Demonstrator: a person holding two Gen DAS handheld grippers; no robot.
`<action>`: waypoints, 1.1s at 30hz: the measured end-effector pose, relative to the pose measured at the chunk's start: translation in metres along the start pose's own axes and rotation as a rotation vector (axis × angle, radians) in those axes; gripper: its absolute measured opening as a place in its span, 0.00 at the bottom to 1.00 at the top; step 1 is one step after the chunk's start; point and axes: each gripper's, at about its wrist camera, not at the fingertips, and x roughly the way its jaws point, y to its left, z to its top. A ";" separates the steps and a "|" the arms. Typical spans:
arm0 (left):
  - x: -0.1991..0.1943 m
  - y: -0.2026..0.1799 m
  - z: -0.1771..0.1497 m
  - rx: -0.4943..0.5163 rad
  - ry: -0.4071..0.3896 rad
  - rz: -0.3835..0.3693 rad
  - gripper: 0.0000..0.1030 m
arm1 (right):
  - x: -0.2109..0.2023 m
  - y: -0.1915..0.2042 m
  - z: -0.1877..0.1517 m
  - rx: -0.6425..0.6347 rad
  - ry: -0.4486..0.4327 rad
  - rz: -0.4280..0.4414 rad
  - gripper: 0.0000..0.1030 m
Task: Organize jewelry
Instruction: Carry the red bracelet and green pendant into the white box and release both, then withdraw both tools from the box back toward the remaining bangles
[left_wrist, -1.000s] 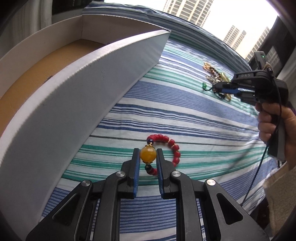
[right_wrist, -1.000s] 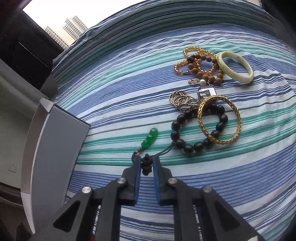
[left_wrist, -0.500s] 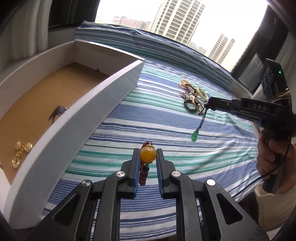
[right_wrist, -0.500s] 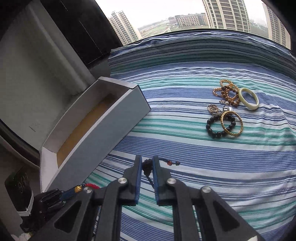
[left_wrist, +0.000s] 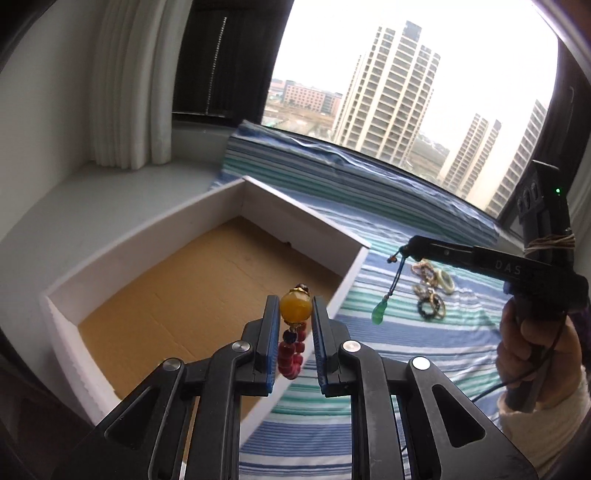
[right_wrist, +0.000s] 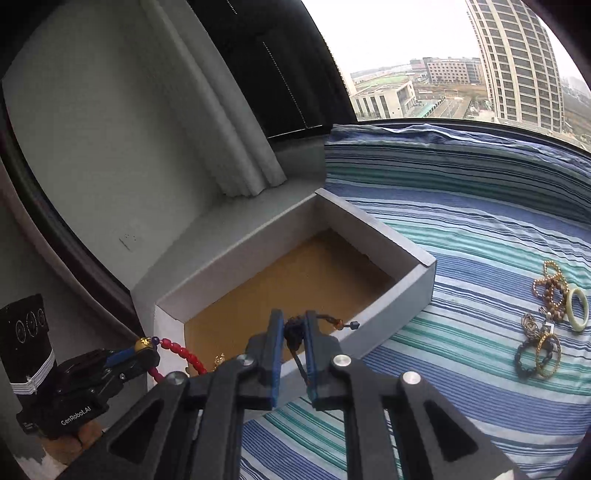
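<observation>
- Box (left_wrist: 207, 291): white walls and a brown floor, open on top, at the left on the striped bedspread (left_wrist: 417, 354); a small gold piece (right_wrist: 219, 359) lies on its floor.
- Left gripper (left_wrist: 294, 308): jaws clamped on the amber bead (left_wrist: 294, 305) of a red bracelet (left_wrist: 291, 356), whose beads hang below, over the box's right wall.
- Right gripper (right_wrist: 294, 326): jaws closed on the dark knot (right_wrist: 293, 330) of a cord; its green pendant (left_wrist: 379, 309) dangles above the bedspread, just right of the box.
- Jewelry pile (right_wrist: 543, 325): bangles, bead bracelets and chains on the bedspread at far right, well apart from the box.
</observation>
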 end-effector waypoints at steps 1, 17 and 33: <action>0.006 0.010 0.005 -0.011 0.001 0.023 0.15 | 0.007 0.008 0.006 -0.013 0.002 0.007 0.11; 0.136 0.125 -0.011 -0.182 0.233 0.274 0.18 | 0.171 0.055 0.021 -0.113 0.173 0.012 0.12; 0.027 0.021 -0.034 -0.041 -0.041 0.227 0.96 | 0.045 -0.001 -0.051 -0.147 -0.012 -0.298 0.77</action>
